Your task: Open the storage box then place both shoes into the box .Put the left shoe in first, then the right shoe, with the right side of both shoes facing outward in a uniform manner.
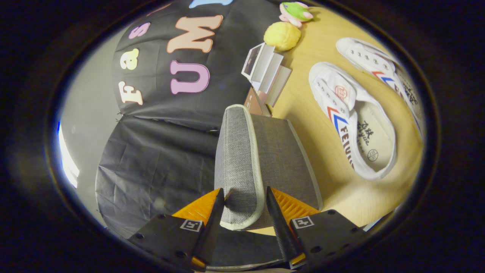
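The gripper (244,197) has both fingers squeezed on the gray lid (240,163) of the storage box (284,163), one finger on each side of its edge. Two white shoes lie on the wooden table (303,110) beside the box, the near shoe (352,121) close to it and the far shoe (382,72) just past that. Beyond the box are some small cards (265,72), a yellow ball (282,36) and a green and pink toy (296,11).

Grey woven fabric box lid (242,163) with pale cream piping, two white canvas shoes (352,121) striped red and blue, a yellow plush ball (282,36), light wooden table (314,49).
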Tool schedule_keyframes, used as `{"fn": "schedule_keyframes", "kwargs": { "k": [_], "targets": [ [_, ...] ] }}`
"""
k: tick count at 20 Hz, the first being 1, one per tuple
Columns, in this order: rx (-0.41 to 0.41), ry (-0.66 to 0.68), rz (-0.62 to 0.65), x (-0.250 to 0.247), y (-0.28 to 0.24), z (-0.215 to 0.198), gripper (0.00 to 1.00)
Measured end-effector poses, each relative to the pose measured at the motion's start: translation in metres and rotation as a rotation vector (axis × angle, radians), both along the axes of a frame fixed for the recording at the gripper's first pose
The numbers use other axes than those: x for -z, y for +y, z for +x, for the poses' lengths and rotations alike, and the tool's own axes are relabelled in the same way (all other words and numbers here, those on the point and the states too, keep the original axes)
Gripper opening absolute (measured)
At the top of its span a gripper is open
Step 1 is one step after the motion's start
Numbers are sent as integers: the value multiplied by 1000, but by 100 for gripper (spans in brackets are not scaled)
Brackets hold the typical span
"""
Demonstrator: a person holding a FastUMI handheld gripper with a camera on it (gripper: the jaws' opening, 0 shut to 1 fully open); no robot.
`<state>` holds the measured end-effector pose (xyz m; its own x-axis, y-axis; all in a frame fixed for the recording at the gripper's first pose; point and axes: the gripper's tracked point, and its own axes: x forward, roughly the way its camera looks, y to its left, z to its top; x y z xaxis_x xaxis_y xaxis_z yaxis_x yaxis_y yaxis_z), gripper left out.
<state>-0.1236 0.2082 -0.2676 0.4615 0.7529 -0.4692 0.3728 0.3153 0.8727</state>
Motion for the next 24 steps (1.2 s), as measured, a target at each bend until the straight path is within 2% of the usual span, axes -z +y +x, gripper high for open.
{"fn": "schedule_keyframes", "kwargs": {
  "k": [3,4,8,10,15,24],
  "targets": [
    [-25,-14,7,-3,-3,1,51],
    [-9,-33,25,-11,-11,9,47],
    [-70,-54,12,-20,-2,9,18],
    [-79,-82,41,-41,3,18,4],
    [-141,-183,68,-99,23,39,5],
    [-229,-310,136,-174,106,53,7]
  ]
}}
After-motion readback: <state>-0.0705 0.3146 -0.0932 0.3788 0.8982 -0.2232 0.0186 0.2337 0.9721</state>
